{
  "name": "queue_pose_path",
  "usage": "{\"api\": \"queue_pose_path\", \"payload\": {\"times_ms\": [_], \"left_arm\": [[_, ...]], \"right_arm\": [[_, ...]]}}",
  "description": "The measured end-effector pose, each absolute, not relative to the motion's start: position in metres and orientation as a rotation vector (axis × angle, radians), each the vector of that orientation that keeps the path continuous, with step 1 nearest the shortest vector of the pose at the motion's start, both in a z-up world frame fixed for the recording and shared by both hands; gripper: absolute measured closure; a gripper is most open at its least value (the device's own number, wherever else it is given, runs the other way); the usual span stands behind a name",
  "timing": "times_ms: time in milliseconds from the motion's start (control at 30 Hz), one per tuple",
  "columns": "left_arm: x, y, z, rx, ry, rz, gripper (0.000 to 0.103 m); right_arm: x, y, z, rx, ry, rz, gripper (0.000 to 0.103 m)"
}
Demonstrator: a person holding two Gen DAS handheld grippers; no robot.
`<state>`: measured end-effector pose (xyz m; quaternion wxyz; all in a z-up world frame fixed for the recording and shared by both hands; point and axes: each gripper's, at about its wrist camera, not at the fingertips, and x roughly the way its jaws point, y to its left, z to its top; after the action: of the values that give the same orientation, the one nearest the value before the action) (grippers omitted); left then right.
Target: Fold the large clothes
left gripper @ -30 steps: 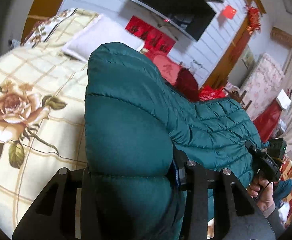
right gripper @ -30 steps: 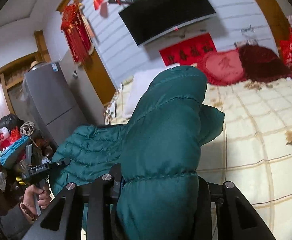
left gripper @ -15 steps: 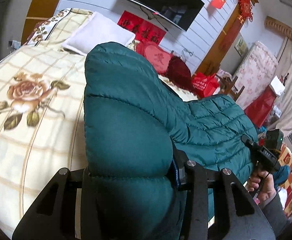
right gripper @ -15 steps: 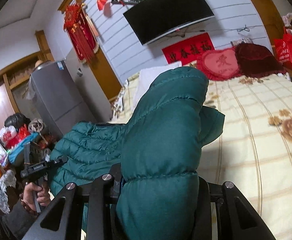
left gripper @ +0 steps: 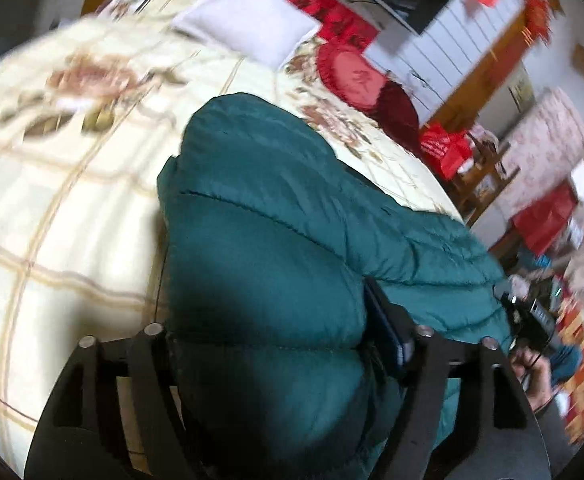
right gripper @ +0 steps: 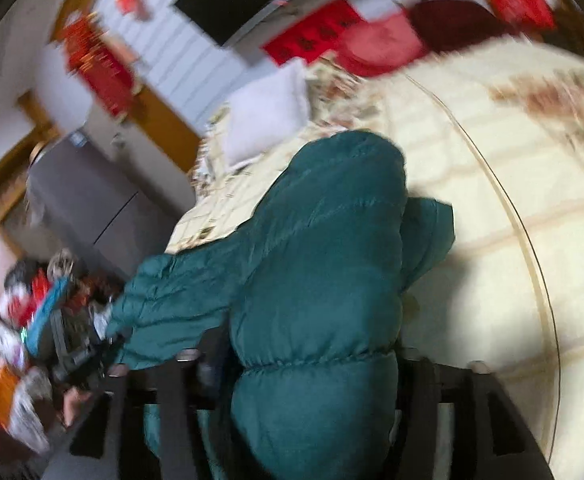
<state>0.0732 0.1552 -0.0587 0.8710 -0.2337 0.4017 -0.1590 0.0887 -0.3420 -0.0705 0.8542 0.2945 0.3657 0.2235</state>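
Observation:
A dark green quilted puffer jacket [left gripper: 276,240] hangs between my two grippers over the bed. My left gripper [left gripper: 280,344] is shut on one bunched end of it; the padded fabric fills the jaws and hides the fingertips. My right gripper [right gripper: 307,360] is shut on the other end of the jacket [right gripper: 323,260] the same way. The right gripper also shows at the right edge of the left wrist view [left gripper: 527,312]. The left gripper shows at the left edge of the right wrist view [right gripper: 76,356]. Both views are motion-blurred.
The bed [left gripper: 64,184] has a cream checked cover with rose prints. A white pillow [left gripper: 248,32] and red cushions [left gripper: 351,76] lie at its head below a wall TV. A grey fridge [right gripper: 88,200] and cluttered red bags stand beside the bed.
Both grippers have tilted down and swung toward the bed with the jacket. The bed now fills more of each view. Both grips are unchanged.

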Motion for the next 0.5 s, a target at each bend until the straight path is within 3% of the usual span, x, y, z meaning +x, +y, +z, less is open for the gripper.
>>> {"api": "queue_pose_path", "payload": {"times_ms": [233,400,500], "left_arm": [[0.066,0.175,-0.030,-0.517,0.835,-0.302,0.030],[0.058,0.189,0.010,-0.557,0.655,-0.216,0.029],[0.080,0.151,0.013,-0.425,0.689,-0.238,0.029]], "right_arm": [[0.071,-0.369,-0.054,0.731,0.796,0.397,0.034],[0.053,-0.368,0.000,0.608,0.682,0.337,0.033],[0.059,-0.329,0.023,0.439,0.662,0.364,0.031]]}}
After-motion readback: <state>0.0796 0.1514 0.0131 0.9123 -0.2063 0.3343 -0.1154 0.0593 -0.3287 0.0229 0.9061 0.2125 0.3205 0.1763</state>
